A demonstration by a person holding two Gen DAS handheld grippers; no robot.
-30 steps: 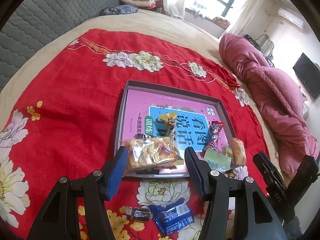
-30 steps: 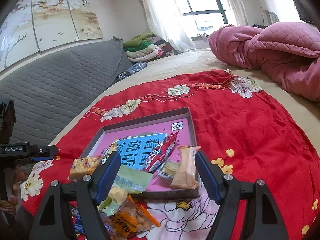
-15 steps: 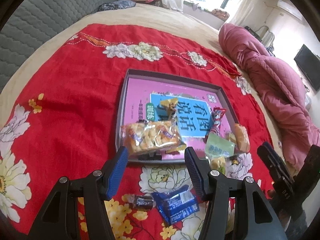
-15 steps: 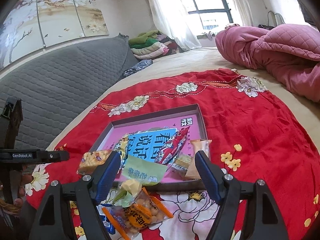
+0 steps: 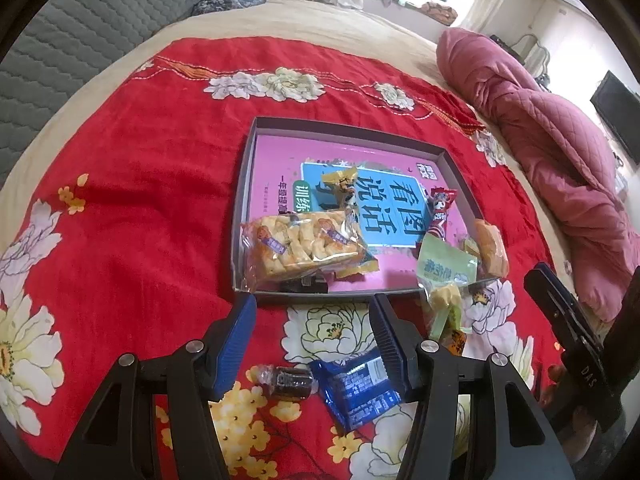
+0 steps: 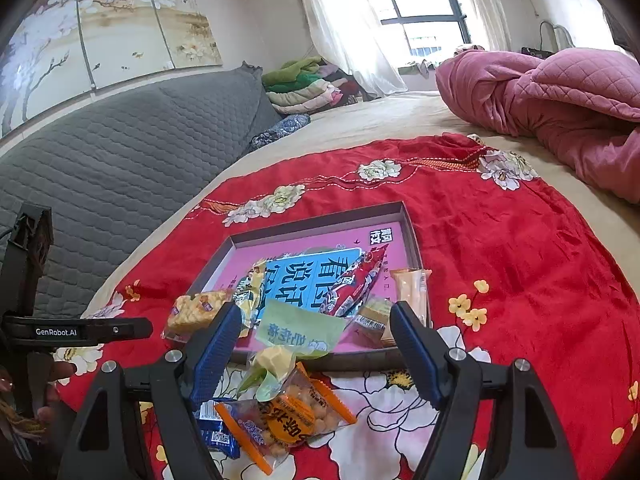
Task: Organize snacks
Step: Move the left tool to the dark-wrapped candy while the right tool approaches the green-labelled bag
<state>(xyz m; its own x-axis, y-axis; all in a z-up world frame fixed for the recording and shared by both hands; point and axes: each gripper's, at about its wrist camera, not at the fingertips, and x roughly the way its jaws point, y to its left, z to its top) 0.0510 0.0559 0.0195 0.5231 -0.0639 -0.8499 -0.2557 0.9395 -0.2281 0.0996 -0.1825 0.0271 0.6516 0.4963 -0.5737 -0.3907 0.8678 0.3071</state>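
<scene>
Fingers (image 5: pixel 244 332) short of cracker pack (image 5: pixel 302 244)

A dark wrapped item (image 5: pixel 304 283) in the grey tray (image 5: pixel 240 216) lies mostly hidden under the biscuit packet (image 5: pixel 300 246). The blue snack packet (image 6: pixel 214 430) is partly behind the right gripper's arm in the right wrist view. The small print on the packets is unreadable.

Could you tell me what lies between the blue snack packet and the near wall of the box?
Only bare floral cloth: in the left wrist view nothing sits between the blue packet and the box.
</scene>
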